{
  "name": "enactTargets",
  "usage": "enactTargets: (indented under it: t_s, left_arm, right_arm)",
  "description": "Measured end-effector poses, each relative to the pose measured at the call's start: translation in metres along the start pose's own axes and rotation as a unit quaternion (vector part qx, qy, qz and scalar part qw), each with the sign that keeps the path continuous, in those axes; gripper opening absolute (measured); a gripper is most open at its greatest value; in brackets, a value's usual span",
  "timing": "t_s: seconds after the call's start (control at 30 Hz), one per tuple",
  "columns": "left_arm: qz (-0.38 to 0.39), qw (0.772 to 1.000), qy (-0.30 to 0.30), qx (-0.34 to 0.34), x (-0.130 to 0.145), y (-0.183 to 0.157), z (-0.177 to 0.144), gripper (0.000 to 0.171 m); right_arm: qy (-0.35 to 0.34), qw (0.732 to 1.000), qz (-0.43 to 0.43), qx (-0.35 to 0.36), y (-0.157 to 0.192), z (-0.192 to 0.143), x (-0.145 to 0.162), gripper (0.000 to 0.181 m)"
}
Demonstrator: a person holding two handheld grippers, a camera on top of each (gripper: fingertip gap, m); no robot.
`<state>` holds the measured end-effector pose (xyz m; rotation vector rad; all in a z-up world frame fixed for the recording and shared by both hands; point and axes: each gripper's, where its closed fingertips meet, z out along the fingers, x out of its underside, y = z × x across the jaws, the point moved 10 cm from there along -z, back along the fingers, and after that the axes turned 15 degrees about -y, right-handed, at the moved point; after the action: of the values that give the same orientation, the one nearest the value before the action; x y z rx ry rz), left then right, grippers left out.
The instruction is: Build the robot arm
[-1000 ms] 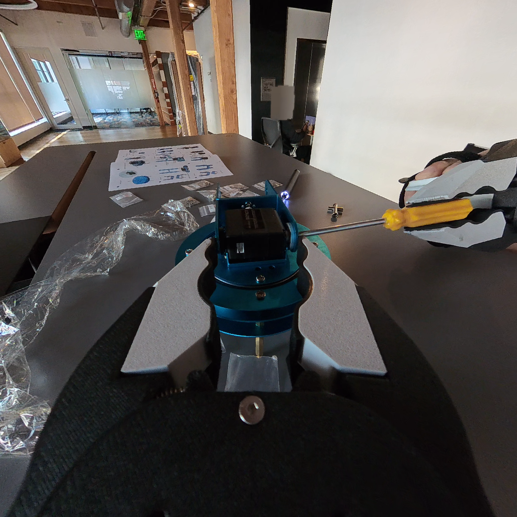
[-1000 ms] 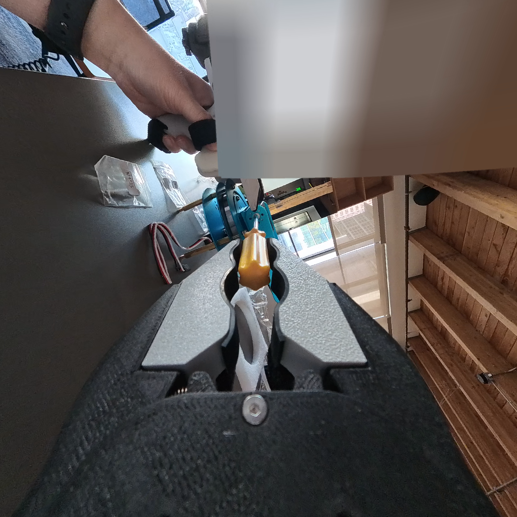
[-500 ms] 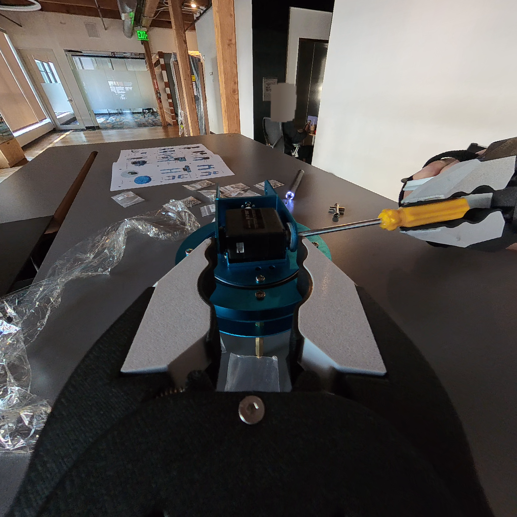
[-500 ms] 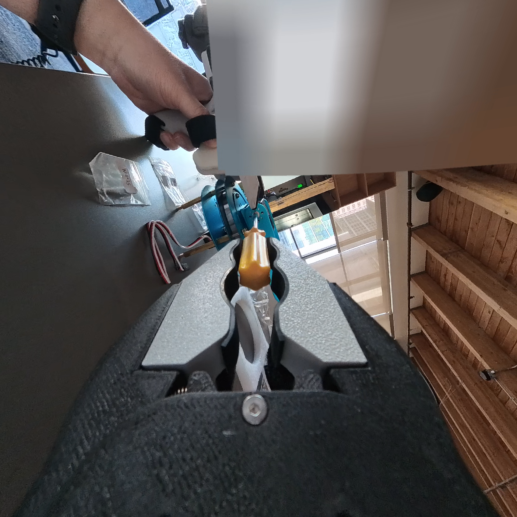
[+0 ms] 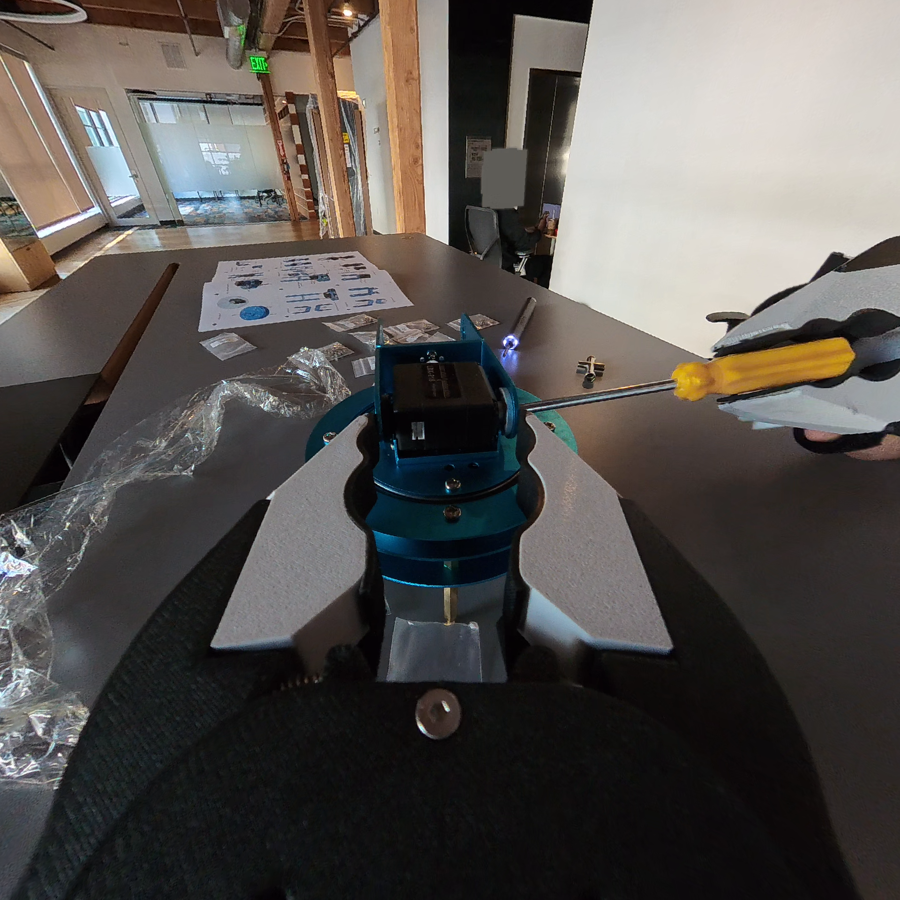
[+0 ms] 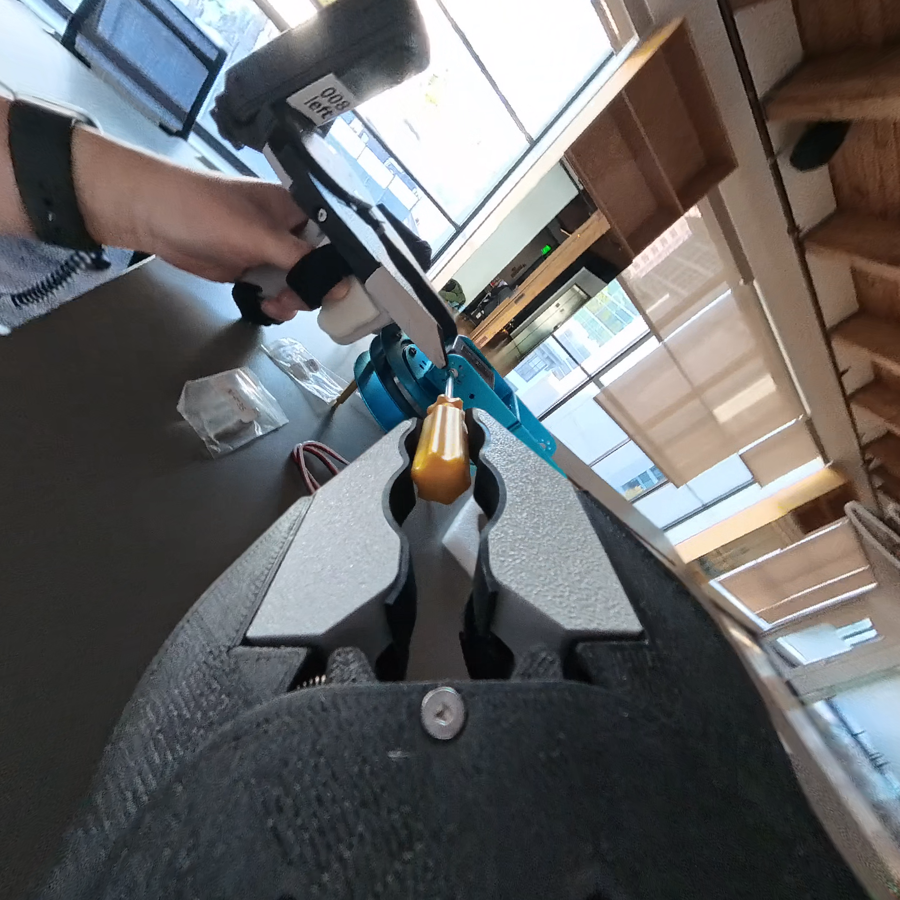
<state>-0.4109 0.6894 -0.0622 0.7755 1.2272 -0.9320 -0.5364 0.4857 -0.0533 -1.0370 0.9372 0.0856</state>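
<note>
The left gripper (image 5: 445, 492) sat closed around the round blue metal base (image 5: 445, 531) of a small assembly, its grey fingers (image 5: 302, 550) pressed against either side of the stacked discs. On top of that base stood a blue bracket (image 5: 475, 348) cradling a black servo (image 5: 440, 409). The whole thing looked rigid and fairly heavy for its size, anodised and probably slick — the wide base seemed the sound place to grip, not the thin bracket walls. The right gripper (image 6: 440, 462) was clamped on the yellow handle (image 6: 440, 458) of a screwdriver (image 5: 682, 387), whose steel shaft reached across to the servo's right side, the tip at or touching a fastener there; contact was too small to confirm. Crumpled clear wrap (image 5: 146, 438) lay to the left on the dark surface (image 5: 682, 535). Farther off were small parts bags (image 5: 226, 343), a cross-shaped tool (image 5: 591, 369), a metal rod (image 5: 521, 321) and printed sheets (image 5: 302, 287).
</note>
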Motion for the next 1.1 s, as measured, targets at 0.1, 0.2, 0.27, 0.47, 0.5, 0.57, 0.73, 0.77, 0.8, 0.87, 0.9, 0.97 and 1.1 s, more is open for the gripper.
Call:
enactTargets:
  t_s: [0.1,0.2,0.27,0.47,0.5,0.57,0.73,0.77,0.8,0.87,0.9,0.97,1.1]
  left_arm:
    - [0.000,1.000,0.000,-0.001,0.000,0.000,0.000,0.055]
    - [-0.002,1.000,-0.001,-0.002,0.000,0.000,0.000,0.055]
    - [-0.002,1.000,0.000,-0.004,0.000,-0.001,0.000,0.055]
    - [-0.033,0.999,-0.008,0.002,-0.001,0.002,0.000,0.055]
    - [-0.032,0.999,-0.008,0.003,-0.001,0.003,0.000,0.055]
    - [-0.032,0.999,-0.009,0.003,-0.001,0.003,0.000,0.055]
    - [-0.016,1.000,-0.006,-0.003,-0.001,0.001,0.000,0.055]
    - [-0.010,1.000,-0.007,-0.008,-0.001,0.001,0.001,0.061]
    - [-0.003,1.000,-0.006,-0.010,-0.001,0.000,0.001,0.064]
    - [0.007,1.000,0.003,-0.007,-0.001,-0.001,0.002,0.056]
    - [0.005,1.000,0.005,-0.006,-0.001,-0.001,0.002,0.056]
    - [-0.003,1.000,0.005,-0.002,-0.001,0.001,0.001,0.056]
    - [-0.006,1.000,0.001,0.000,0.000,0.001,0.000,0.056]
  right_arm:
    - [0.003,0.998,0.058,0.022,0.000,0.000,-0.001,0.018]
    - [0.008,0.994,0.102,0.039,-0.001,0.000,0.000,0.018]
    - [0.018,0.995,0.093,0.043,0.002,-0.001,0.000,0.018]
    - [0.059,0.997,0.033,0.039,0.008,0.000,-0.002,0.018]
    - [0.069,0.996,0.033,0.039,0.008,0.000,-0.002,0.018]
    - [0.096,0.994,0.022,0.037,0.008,0.000,0.000,0.018]
    - [0.122,0.992,0.006,0.036,0.010,0.002,-0.002,0.018]
    - [0.128,0.991,-0.009,0.034,0.010,0.002,-0.003,0.018]
    - [0.132,0.990,-0.024,0.032,0.011,0.003,-0.004,0.017]
    - [0.146,0.988,-0.048,0.032,0.014,0.004,-0.004,0.017]
    - [0.151,0.987,-0.054,0.032,0.015,0.004,-0.004,0.017]
    - [0.155,0.986,-0.053,0.035,0.016,0.004,-0.004,0.017]
    - [0.151,0.987,0.007,0.047,0.014,0.004,-0.004,0.017]
